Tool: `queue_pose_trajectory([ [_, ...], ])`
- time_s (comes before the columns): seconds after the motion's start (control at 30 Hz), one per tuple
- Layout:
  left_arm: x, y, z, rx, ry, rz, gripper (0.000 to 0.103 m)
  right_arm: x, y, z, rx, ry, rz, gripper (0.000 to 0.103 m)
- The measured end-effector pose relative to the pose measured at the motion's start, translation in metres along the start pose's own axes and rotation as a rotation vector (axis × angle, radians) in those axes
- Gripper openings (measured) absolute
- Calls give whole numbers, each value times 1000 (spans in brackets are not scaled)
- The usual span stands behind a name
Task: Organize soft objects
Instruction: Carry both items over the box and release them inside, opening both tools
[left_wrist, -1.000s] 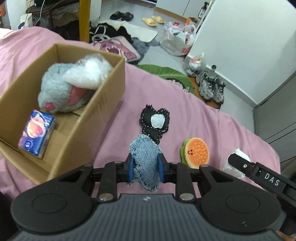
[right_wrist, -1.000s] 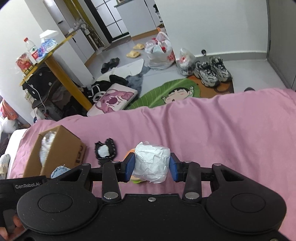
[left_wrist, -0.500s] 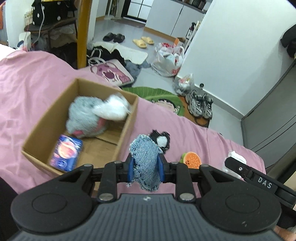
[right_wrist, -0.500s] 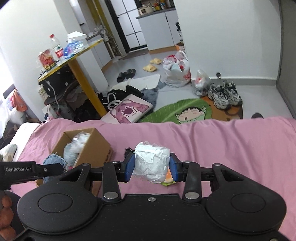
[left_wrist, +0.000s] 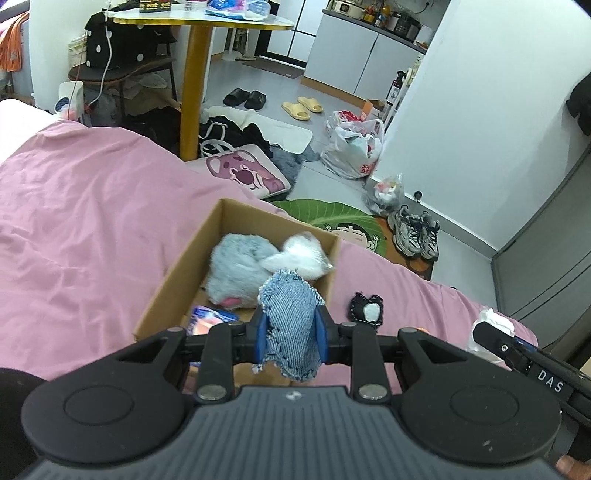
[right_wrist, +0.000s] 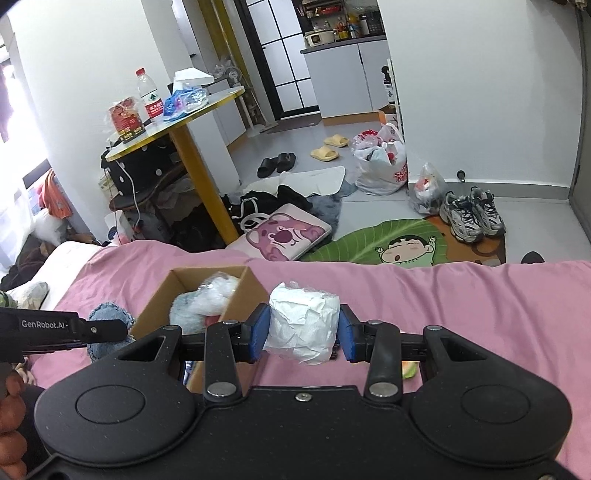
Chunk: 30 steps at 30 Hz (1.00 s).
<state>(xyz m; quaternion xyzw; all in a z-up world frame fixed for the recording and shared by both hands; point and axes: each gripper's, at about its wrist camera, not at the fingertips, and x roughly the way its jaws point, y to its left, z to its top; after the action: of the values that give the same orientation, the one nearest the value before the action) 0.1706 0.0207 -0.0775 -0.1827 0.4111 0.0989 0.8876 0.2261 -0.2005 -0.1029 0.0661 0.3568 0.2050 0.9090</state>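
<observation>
Left gripper (left_wrist: 290, 334) clamps denim pouch (left_wrist: 291, 321) at cardboard box (left_wrist: 177, 266) near rim, right gripper (right_wrist: 302, 334) clamps wrapped white roll (right_wrist: 303, 325) beside it; release only once above 1 bare floor patch.

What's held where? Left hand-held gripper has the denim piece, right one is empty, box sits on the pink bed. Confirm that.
One thing is off: the right hand-held gripper is not empty. The right wrist view shows it shut on a white tissue wad. The rest holds: the left hand-held gripper grips the denim piece, and the box sits on the pink bed.
</observation>
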Motion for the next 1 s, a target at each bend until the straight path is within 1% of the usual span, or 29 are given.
queue_pose_trajectory([
  [0.13, 0, 9, 3, 12, 2, 8, 25, 6, 18, -3, 9, 11, 34, 39],
  [0.37, 6, 29, 7, -10, 19, 1, 25, 15, 49, -6, 1, 17, 85, 39],
  [0.5, 10, 41, 9, -22, 29, 1, 25, 23, 63, -10, -3, 43, 102, 39],
  [0.7, 16, 59, 14, -42, 38, 1, 25, 38, 86, -18, -49, 88, 120, 39],
  [0.83, 21, 70, 16, -55, 45, 2, 25, 44, 93, -19, -60, 108, 127, 40],
  [0.9, 25, 74, 17, -62, 51, 2, 25, 49, 97, -20, -62, 128, 142, 42],
  [0.93, 27, 77, 17, -66, 56, 2, 25, 51, 98, -21, -62, 138, 140, 44],
  [0.97, 28, 78, 18, -69, 59, 2, 25, 52, 98, -21, -63, 146, 137, 48],
  [1.0, 30, 80, 18, -73, 62, 3, 25, 52, 98, -22, -64, 152, 135, 49],
])
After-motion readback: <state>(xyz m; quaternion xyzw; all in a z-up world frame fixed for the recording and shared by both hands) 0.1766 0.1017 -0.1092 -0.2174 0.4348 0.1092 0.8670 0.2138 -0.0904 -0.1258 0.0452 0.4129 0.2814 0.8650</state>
